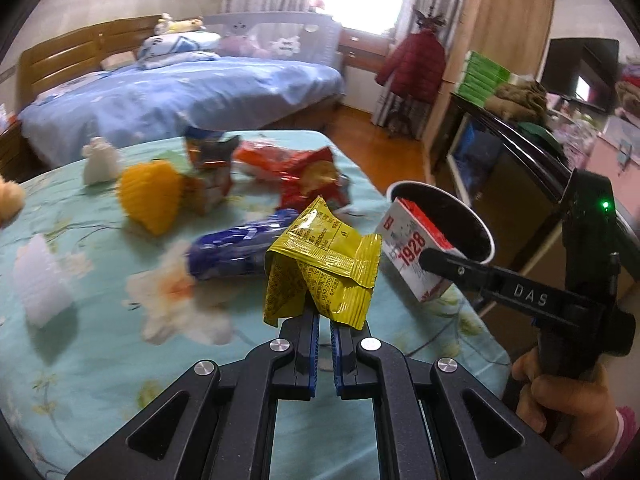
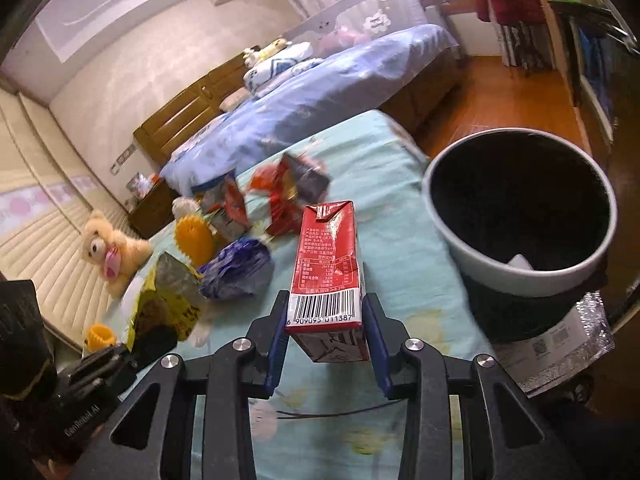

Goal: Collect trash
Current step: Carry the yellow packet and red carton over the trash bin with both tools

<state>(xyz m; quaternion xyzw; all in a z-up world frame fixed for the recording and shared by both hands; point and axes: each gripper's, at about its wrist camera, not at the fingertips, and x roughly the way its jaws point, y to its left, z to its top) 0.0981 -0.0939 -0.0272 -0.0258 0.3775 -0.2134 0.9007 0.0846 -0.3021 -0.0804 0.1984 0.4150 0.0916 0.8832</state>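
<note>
Blue-padded left gripper is pinching a crumpled yellow wrapper at 6 o'clock, right gripper is clamping a red carton upright, the bin is waiting empty-mouthed at 2 o'clock beyond, on the floral tablecloth.

Glossy foil wrapper; printed paperboard carton; cloth tablecloth

Wrappers mid-table, bin off its right edge, bed behind
</note>
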